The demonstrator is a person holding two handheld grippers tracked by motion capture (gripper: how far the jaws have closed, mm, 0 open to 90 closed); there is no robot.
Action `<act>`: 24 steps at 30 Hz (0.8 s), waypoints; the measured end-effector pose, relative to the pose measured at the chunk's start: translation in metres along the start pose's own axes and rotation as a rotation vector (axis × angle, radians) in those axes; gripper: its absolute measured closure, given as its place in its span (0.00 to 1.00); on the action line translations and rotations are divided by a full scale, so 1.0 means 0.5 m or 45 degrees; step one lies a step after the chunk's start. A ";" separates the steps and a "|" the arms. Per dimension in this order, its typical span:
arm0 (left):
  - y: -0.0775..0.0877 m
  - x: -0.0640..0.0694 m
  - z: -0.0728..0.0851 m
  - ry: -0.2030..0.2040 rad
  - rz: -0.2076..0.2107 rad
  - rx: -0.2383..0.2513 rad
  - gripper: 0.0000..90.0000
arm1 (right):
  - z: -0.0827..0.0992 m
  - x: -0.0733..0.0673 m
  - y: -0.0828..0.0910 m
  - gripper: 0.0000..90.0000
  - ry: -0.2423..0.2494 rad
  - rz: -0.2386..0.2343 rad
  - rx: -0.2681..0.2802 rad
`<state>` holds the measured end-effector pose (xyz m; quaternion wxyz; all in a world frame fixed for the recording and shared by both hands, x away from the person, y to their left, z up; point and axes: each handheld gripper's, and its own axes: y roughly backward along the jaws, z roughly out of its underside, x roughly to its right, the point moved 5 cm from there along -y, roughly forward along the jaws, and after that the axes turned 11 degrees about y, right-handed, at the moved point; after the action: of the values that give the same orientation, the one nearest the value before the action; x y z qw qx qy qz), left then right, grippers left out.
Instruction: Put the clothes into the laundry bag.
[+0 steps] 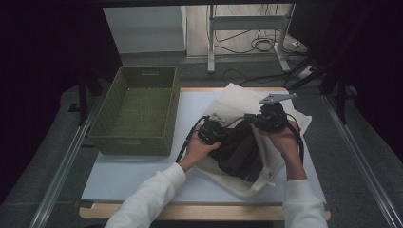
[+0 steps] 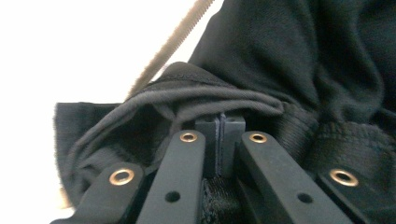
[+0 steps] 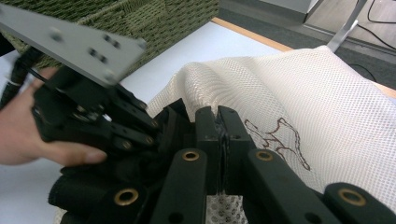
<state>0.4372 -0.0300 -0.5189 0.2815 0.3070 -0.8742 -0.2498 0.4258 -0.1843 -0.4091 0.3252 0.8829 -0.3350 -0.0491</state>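
Note:
A cream mesh bag [image 1: 237,99] lies on the white table [image 1: 142,175] with a black garment [image 1: 240,154] partly inside its opening. In the left gripper view, my left gripper [image 2: 219,123] is shut on a bunched fold of the black garment [image 2: 299,56]. In the high view the left gripper [image 1: 224,128] sits at the bag's left side. My right gripper [image 3: 220,114] is shut on the edge of the mesh bag [image 3: 299,93] at its opening. Seen from above, the right gripper [image 1: 250,118] faces the left one, close above the garment.
A green woven basket [image 1: 138,111] stands at the table's left, open and with nothing in it. Metal rails [image 1: 62,166] run along both sides of the table. Cables and a frame's legs [image 1: 211,42] are on the floor behind.

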 end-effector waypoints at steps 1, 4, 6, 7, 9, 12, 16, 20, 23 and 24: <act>0.010 -0.001 -0.002 0.003 0.000 0.018 1.00 | 0.000 0.001 0.001 0.98 -0.002 0.001 0.001; 0.033 -0.006 -0.005 -0.008 -0.003 0.046 1.00 | 0.001 0.002 0.001 0.98 -0.003 0.001 0.003; 0.057 -0.007 -0.009 -0.012 -0.003 0.080 1.00 | 0.002 0.003 0.001 0.98 -0.002 0.001 0.004; 0.073 -0.005 -0.011 -0.024 -0.005 0.097 1.00 | 0.002 0.003 0.001 0.98 -0.004 0.001 0.003; 0.095 -0.001 -0.013 -0.038 0.008 0.119 1.00 | 0.001 0.002 0.000 0.98 -0.004 0.004 0.001; 0.127 0.011 -0.012 -0.060 0.037 0.139 1.00 | 0.001 0.002 0.000 0.98 -0.004 0.005 0.000; 0.154 0.038 0.011 -0.098 0.093 0.136 1.00 | 0.002 0.002 -0.001 0.98 -0.003 0.006 -0.001; 0.164 0.056 0.028 -0.114 0.135 0.131 1.00 | 0.002 0.002 -0.001 0.98 -0.003 0.006 -0.001; 0.165 0.070 0.045 -0.115 0.192 0.092 1.00 | 0.002 0.001 -0.002 0.98 -0.005 0.005 -0.003; 0.162 0.072 0.049 -0.115 0.201 0.078 1.00 | 0.002 0.001 -0.002 0.98 -0.002 0.006 -0.004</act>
<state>0.3658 0.0078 -0.4751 0.2512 0.2340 -0.9146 -0.2136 0.4262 -0.1847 -0.4103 0.3266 0.8815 -0.3374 -0.0496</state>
